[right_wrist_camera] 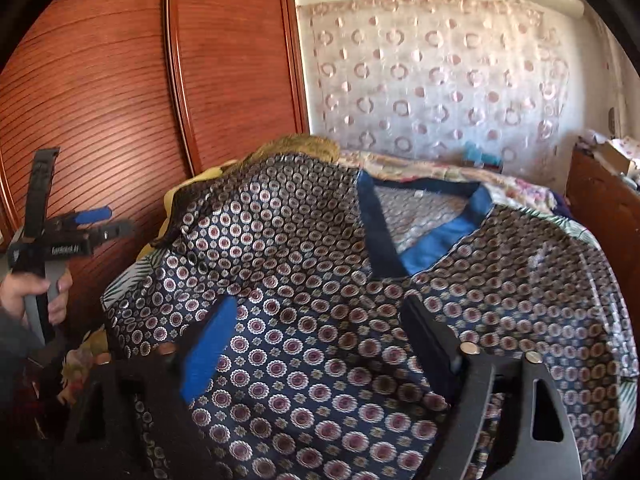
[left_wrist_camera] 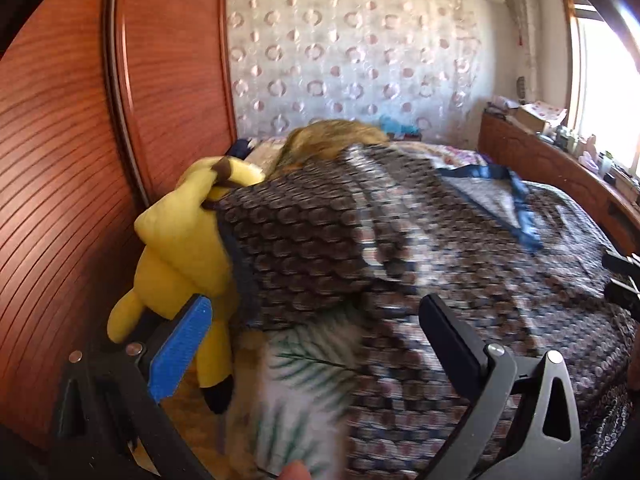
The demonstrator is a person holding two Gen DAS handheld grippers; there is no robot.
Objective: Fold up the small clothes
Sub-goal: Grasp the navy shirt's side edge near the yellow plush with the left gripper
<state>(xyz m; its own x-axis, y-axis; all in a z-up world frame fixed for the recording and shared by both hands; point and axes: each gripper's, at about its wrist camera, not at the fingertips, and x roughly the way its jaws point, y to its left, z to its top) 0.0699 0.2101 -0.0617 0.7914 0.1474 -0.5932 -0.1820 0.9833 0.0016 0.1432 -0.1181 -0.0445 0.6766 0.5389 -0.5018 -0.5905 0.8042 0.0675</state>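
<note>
Both sets of jaws released, nothing gripped. Right gripper [right_wrist_camera: 320, 344] hovers over the shirt [right_wrist_camera: 320, 280], spread on the bed, collar [right_wrist_camera: 432, 240] at the far end. Left gripper [left_wrist_camera: 316, 344] sits at the shirt's left edge, beside the yellow toy [left_wrist_camera: 180, 248]. Right is nearer.

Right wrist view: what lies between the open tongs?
Only the patterned shirt, spread flat: navy fabric with round medallions fills the gap between the right tongs. Nothing is gripped. Its blue V-neck collar lies farther ahead.
</note>
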